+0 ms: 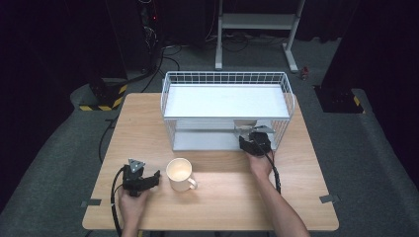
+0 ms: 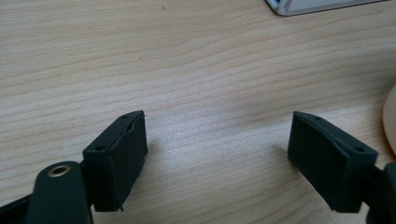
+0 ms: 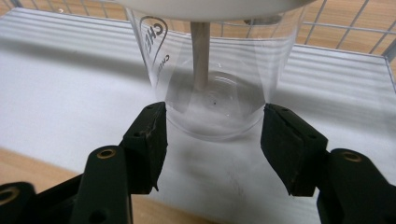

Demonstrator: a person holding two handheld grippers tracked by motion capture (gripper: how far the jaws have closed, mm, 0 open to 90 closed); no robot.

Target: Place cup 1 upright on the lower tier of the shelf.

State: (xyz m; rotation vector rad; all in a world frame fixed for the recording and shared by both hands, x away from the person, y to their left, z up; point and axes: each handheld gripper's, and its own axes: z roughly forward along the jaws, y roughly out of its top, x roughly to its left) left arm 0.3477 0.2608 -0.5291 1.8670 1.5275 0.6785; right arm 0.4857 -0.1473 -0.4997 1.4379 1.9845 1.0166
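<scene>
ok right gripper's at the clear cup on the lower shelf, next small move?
Probably close the right gripper: its jaws flank the base of the clear cup on the rack's lower shelf, seemingly touching without squeezing. Close gently; the wall looks thin.

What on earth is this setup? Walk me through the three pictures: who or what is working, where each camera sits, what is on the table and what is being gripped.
No robot here: a person holds a two-jaw gripper in each hand. The high view looks down on a wooden table with a white wire rack and a cream mug. The other two cameras ride on the grippers. The left gripper rests open beside the mug, above bare wood. The right gripper reaches onto the rack's lower shelf, its jaws on either side of a clear plastic cup. They look to touch it, but a firm grip is not certain.
</scene>
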